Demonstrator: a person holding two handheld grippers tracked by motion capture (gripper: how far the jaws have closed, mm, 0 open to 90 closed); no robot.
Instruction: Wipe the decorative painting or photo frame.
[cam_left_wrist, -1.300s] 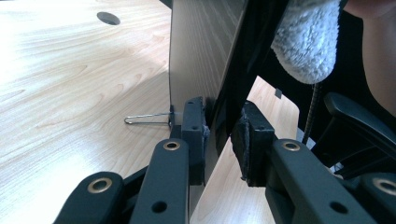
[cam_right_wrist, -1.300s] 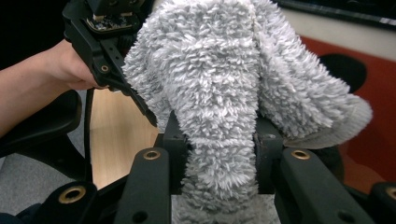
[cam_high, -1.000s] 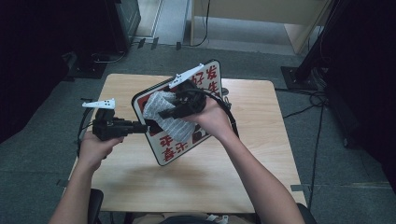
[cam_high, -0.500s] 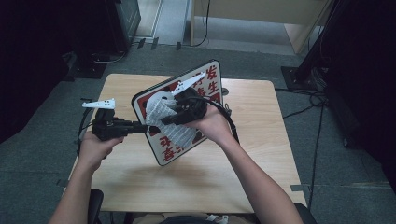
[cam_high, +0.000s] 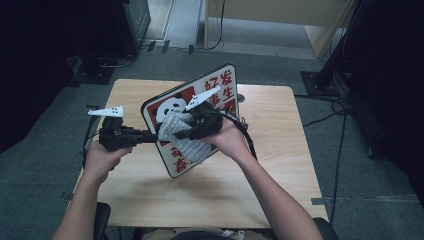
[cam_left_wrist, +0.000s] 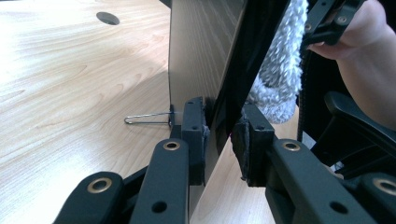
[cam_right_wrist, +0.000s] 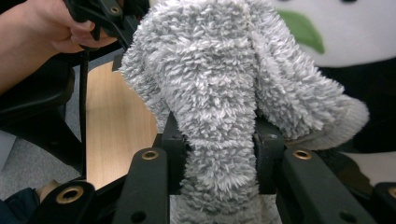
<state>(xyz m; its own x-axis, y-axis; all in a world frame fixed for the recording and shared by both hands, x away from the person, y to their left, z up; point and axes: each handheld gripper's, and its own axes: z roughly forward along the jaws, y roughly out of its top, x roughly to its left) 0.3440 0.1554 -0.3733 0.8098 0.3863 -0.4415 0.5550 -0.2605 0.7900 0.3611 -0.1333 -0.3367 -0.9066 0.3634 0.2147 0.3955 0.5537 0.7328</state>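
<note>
A board (cam_high: 220, 87) with a panda picture and red characters stands tilted on edge above the wooden table (cam_high: 280, 150). My left gripper (cam_high: 150, 136) is shut on the board's left edge. In the left gripper view the pads (cam_left_wrist: 195, 126) clamp the thin board (cam_left_wrist: 201, 51) from both sides of my left gripper (cam_left_wrist: 222, 128). My right gripper (cam_high: 182, 134) is shut on a grey fluffy cloth (cam_high: 192, 148) and presses it against the board's face. In the right gripper view the cloth (cam_right_wrist: 210, 70) bulges out between the jaws of my right gripper (cam_right_wrist: 217, 140), with the panda picture (cam_right_wrist: 345, 37) behind it.
A thin wire loop (cam_left_wrist: 147, 117) sticks out from the board's back near the left pad. A round cable hole (cam_left_wrist: 108, 17) is in the tabletop. Dark furniture and cables stand around the table on the grey floor.
My right gripper has slid the cloth a little down the board's face, toward the person. The left gripper has kept its hold on the board's edge in the same place.
</note>
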